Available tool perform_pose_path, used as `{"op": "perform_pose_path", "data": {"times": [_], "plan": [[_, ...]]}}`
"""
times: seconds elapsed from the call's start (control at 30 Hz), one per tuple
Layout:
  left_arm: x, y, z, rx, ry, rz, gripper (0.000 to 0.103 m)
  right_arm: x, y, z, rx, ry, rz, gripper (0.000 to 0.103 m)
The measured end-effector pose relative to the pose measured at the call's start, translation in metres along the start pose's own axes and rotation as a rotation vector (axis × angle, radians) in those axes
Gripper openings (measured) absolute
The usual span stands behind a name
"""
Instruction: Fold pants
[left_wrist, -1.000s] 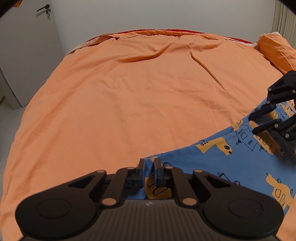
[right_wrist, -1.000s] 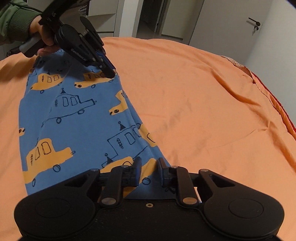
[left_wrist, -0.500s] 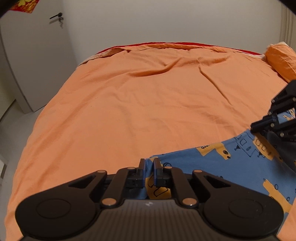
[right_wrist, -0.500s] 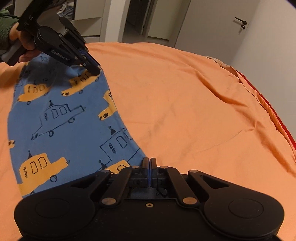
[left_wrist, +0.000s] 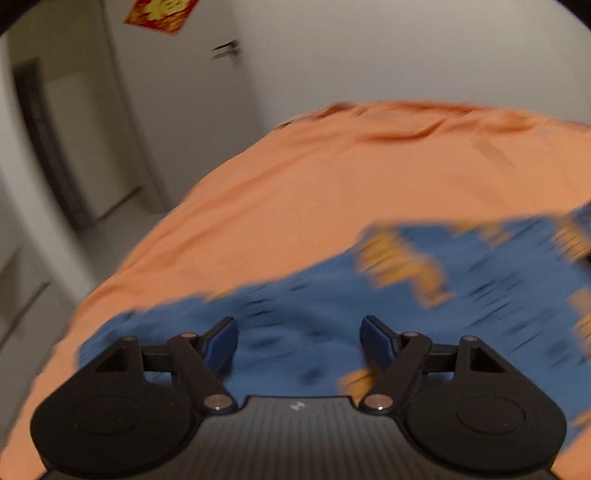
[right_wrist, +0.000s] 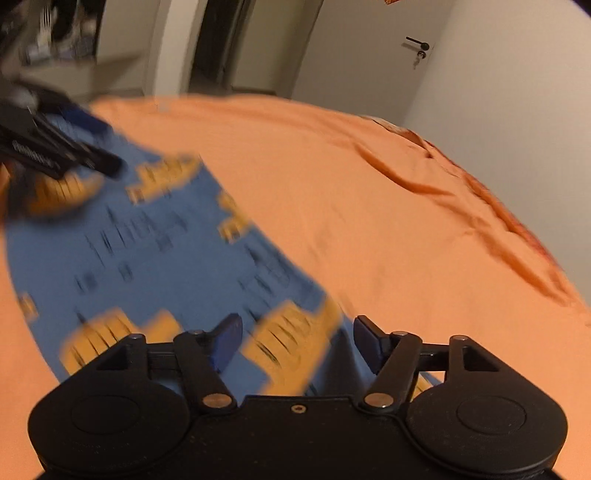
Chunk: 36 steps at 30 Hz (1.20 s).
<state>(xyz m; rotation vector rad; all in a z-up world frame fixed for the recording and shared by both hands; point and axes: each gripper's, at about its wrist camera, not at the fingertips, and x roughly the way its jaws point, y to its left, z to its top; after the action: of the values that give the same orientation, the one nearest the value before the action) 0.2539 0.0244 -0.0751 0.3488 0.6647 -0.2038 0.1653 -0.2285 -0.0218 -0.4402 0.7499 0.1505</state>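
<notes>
Once both claws' jaws had just sprung wide, released pants (right_wrist: 155, 254) flat on bed (right_wrist: 369, 206): under left claw (left_wrist: 299, 341), under and left of right claw (right_wrist: 295, 341). Judged one fold placed, further folds left.

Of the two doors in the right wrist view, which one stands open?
The dark doorway behind the bed's far edge stands open; the white door with the black lever handle, further right, is shut.

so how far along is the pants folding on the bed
Done: the blue pants lie in one long strip on the orange bedspread. In hand: the left gripper and right gripper have just been opening, jaws wide, gripping nothing. Left: probably folding the strip shorter.
</notes>
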Motion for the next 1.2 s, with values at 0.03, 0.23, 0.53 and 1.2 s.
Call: {"op": "perform_pose_path", "data": {"times": [0.03,0.23,0.53,1.2], "plan": [[0.002,0.017,-0.007,-0.048,-0.008,-0.004,0.086,-0.002,-0.005,-0.012,-0.002,-0.007,-0.056,0.077],[-0.023,0.082,-0.016,-0.181,0.044,0.091,0.066,-0.018,-0.078,-0.053,0.196,0.054,-0.196,0.095],[-0.03,0.109,-0.038,-0.362,0.062,0.249,0.094,0.028,0.044,0.096,0.164,-0.158,0.13,0.091],[-0.067,0.149,-0.083,-0.389,0.186,0.134,0.098,0.061,0.139,0.108,-0.067,-0.104,0.156,0.102]]}}
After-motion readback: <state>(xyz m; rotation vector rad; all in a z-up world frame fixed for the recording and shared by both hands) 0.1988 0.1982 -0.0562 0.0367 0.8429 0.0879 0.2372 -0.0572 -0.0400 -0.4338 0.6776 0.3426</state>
